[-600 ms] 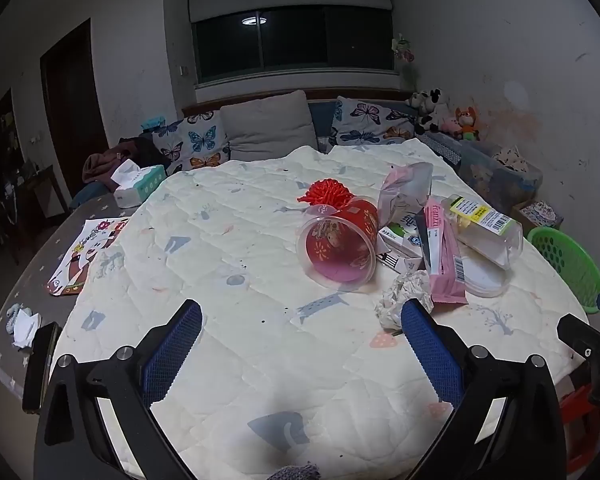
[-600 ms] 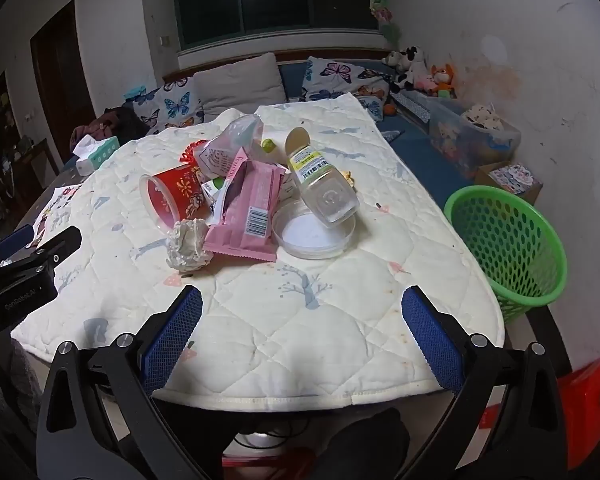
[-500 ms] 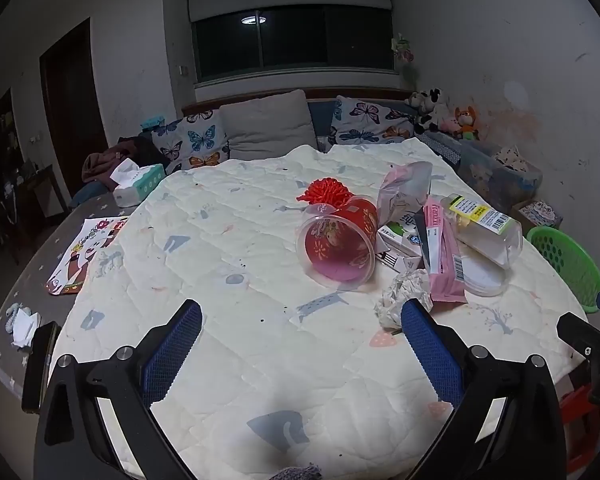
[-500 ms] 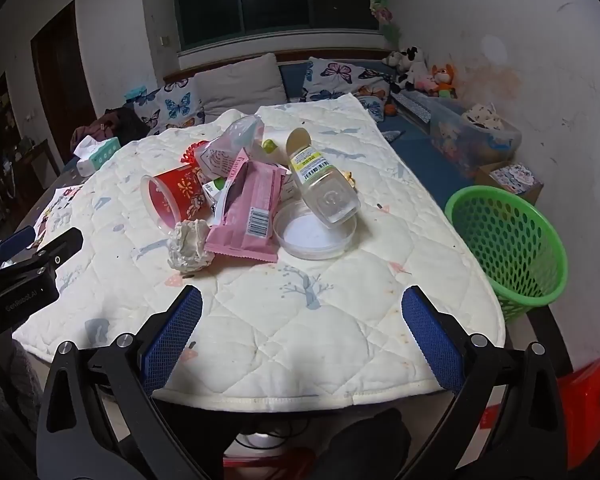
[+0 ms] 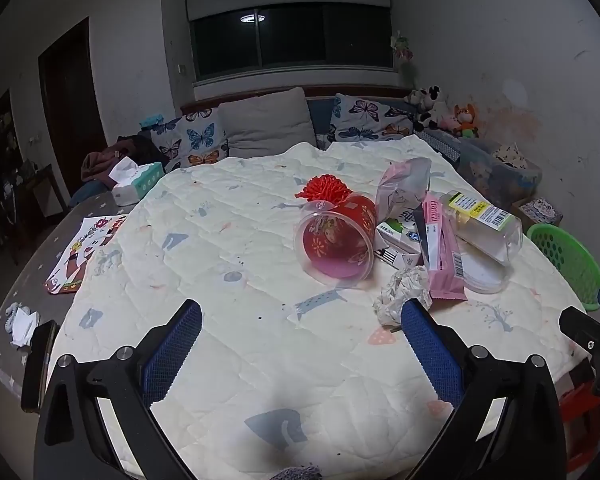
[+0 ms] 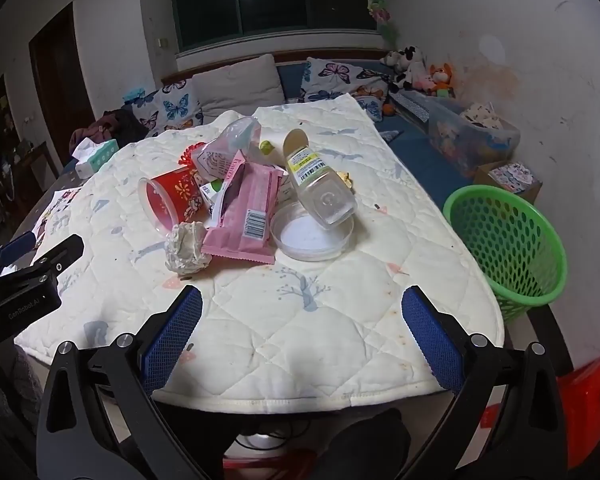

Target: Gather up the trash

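Both the left gripper [image 5: 300,326] and right gripper [image 6: 300,312] remain spread, empty, unmoved; heaped trash beside the green mesh plastic basket [image 6: 508,240] awaits collection.

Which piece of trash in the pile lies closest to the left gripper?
The crumpled paper ball, at the pile's near edge by the left gripper; everything else sits behind it.

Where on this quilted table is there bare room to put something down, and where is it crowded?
Free: the quilt's left half, between the picture sheet and the red cup, and the near strip between the crumpled paper and the table edge. Crowded: the middle-right, where cup, pink wrapper, clear bottle and round lid pile together.
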`<action>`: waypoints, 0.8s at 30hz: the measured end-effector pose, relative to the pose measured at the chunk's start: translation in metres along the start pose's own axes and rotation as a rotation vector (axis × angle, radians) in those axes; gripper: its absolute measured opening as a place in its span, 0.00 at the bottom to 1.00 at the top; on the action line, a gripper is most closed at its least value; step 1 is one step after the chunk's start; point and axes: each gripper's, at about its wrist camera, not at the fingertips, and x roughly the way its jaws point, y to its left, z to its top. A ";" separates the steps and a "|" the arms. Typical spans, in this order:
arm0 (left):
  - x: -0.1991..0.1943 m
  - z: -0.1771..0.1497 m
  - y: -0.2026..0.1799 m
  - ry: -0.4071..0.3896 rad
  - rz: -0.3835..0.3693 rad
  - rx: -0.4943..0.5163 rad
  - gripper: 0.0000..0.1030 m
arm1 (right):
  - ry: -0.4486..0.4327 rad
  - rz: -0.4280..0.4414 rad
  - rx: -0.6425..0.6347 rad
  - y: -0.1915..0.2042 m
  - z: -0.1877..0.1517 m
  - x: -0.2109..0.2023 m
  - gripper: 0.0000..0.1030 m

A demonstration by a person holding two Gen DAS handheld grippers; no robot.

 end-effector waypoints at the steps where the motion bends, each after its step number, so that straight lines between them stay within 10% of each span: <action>1: 0.000 0.000 0.000 0.000 0.000 0.001 0.94 | -0.001 -0.001 -0.001 0.000 0.000 0.000 0.96; 24: 0.002 0.002 0.005 -0.004 0.005 -0.002 0.94 | -0.007 -0.001 -0.009 0.001 0.003 -0.001 0.96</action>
